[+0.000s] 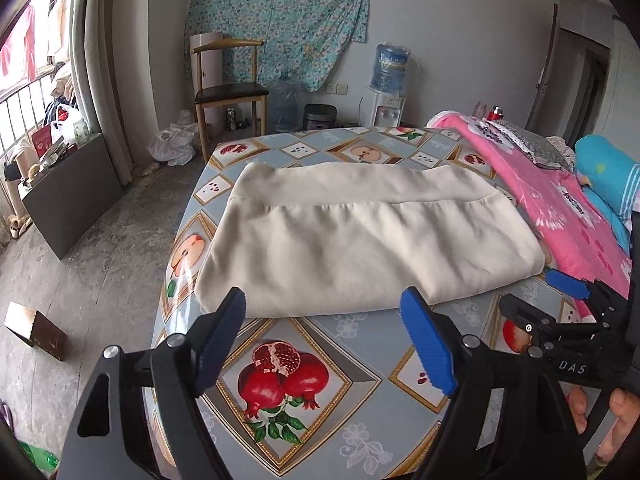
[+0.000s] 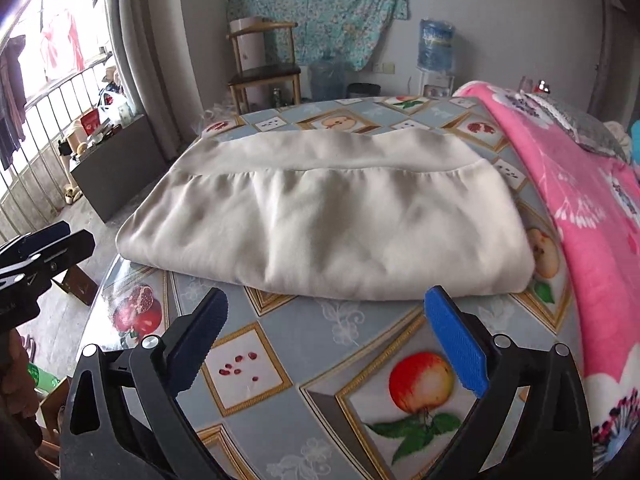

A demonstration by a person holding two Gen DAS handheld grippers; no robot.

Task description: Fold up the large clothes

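The cream garment lies folded into a flat bundle on the fruit-print tablecloth, its right edge just beside the pink blanket. The left gripper and right gripper hang over bare cloth, jaws wide and empty. A careless regrip could drag the top layer loose; sleeves and lower layers stay hidden.

Bare tablecloth before the folded cream garment; pink blanket crowding the right.
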